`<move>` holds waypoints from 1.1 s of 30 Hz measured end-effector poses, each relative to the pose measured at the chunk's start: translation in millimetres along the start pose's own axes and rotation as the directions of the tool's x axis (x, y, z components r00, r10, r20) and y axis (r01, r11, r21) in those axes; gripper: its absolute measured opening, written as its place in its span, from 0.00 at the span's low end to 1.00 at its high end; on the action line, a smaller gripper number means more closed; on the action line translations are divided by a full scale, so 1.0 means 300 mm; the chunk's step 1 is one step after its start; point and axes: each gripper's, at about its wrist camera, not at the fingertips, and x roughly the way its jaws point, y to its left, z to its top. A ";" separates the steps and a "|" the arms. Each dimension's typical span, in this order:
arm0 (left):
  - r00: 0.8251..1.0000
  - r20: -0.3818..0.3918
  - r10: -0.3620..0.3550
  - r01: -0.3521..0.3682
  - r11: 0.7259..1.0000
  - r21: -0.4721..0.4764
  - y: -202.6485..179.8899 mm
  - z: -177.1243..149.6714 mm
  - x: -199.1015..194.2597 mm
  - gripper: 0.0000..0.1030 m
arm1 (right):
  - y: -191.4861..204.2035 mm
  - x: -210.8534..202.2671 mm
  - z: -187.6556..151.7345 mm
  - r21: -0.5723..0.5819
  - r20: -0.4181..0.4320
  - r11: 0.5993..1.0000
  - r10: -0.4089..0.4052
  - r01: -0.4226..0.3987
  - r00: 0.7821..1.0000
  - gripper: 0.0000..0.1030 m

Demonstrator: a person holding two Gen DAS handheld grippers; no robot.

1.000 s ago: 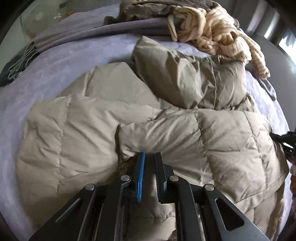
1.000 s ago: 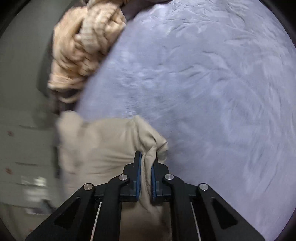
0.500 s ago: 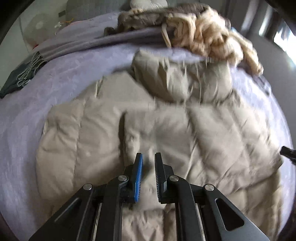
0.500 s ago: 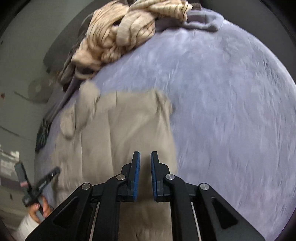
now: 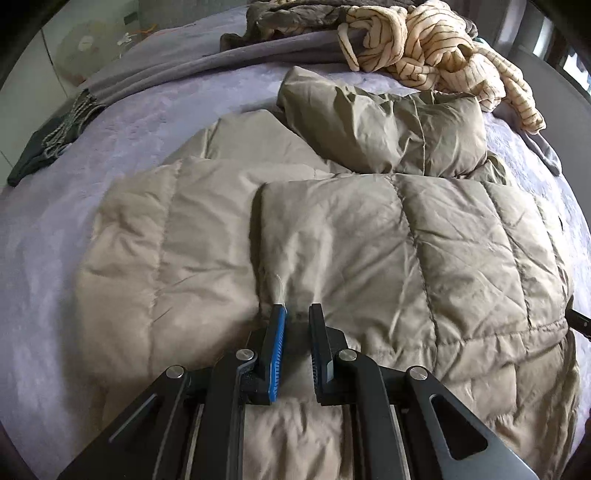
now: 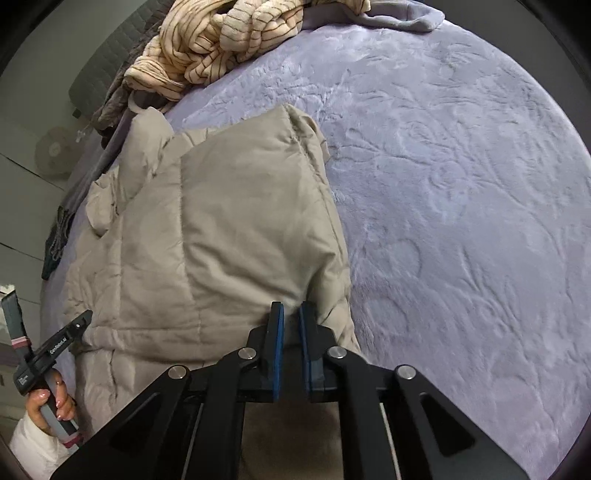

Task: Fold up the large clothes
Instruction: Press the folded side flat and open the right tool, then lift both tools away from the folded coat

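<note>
A beige quilted puffer jacket (image 5: 369, 236) lies spread on the lavender bed cover (image 5: 122, 147), one panel folded over the body and its hood (image 5: 388, 125) bunched at the far end. My left gripper (image 5: 297, 312) hovers over the jacket's near part, jaws a little apart with nothing between them. In the right wrist view the jacket (image 6: 221, 229) lies left of centre. My right gripper (image 6: 291, 308) is at its near right edge, jaws slightly apart and empty. The left gripper (image 6: 55, 347) shows there at the lower left, held in a hand.
A cream striped knit garment (image 5: 436, 48) and grey-brown clothes (image 5: 295, 18) are piled at the bed's far end. A dark fringed scarf (image 5: 55, 140) lies at the left edge. A wide stretch of the bed cover (image 6: 461, 221) lies right of the jacket.
My right gripper has let go of the jacket fabric it pinched a second ago and drawn back. The jacket now lies flat on the bed. My left gripper has also drawn back, its jaws slightly wider.
</note>
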 end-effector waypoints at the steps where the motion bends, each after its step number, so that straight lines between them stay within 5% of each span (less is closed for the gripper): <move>1: 1.000 -0.008 0.004 -0.004 1.000 -0.001 0.005 -0.008 -0.014 0.14 | 0.001 -0.019 -0.007 0.004 -0.003 1.000 -0.006 0.006 1.000 0.09; 10: 0.999 -0.049 0.007 -0.007 1.000 0.004 0.001 -0.071 -0.123 0.16 | 0.026 -0.094 -0.111 0.060 -0.058 0.998 -0.014 0.018 0.998 0.12; 11: 0.999 -0.051 0.002 -0.001 1.000 0.002 0.001 -0.079 -0.138 0.42 | 0.028 -0.099 -0.125 0.069 -0.066 0.997 -0.014 0.018 0.998 0.13; 12: 0.999 -0.048 0.002 -0.003 1.000 -0.006 0.002 -0.086 -0.153 0.92 | 0.030 -0.104 -0.135 0.076 -0.072 0.997 -0.014 0.019 0.997 0.18; 13: 1.000 -0.021 0.015 -0.016 1.000 -0.024 0.008 -0.098 -0.179 1.00 | 0.033 -0.108 -0.143 0.080 -0.075 0.997 -0.014 0.020 0.997 0.23; 15: 1.000 0.016 0.019 -0.019 0.999 -0.035 0.011 -0.112 -0.224 1.00 | 0.043 -0.120 -0.161 0.079 -0.080 0.997 -0.014 0.020 0.997 0.24; 20: 0.999 -0.037 0.034 -0.036 0.998 -0.042 0.020 -0.136 -0.268 1.00 | 0.067 -0.151 -0.189 0.081 -0.093 0.997 -0.002 0.009 0.996 0.27; 23: 0.998 -0.042 0.043 -0.044 0.999 -0.032 0.013 -0.153 -0.304 1.00 | 0.092 -0.184 -0.203 0.064 -0.092 0.998 0.023 -0.017 0.995 0.43; 25: 0.998 -0.056 0.025 -0.027 0.999 -0.030 0.005 -0.170 -0.333 1.00 | 0.104 -0.204 -0.211 0.058 -0.093 0.997 0.059 -0.054 0.994 0.73; 33: 0.996 -0.076 0.038 -0.043 0.997 -0.058 -0.055 -0.271 -0.443 1.00 | 0.129 -0.279 -0.264 0.031 -0.132 0.986 0.165 -0.163 0.977 0.87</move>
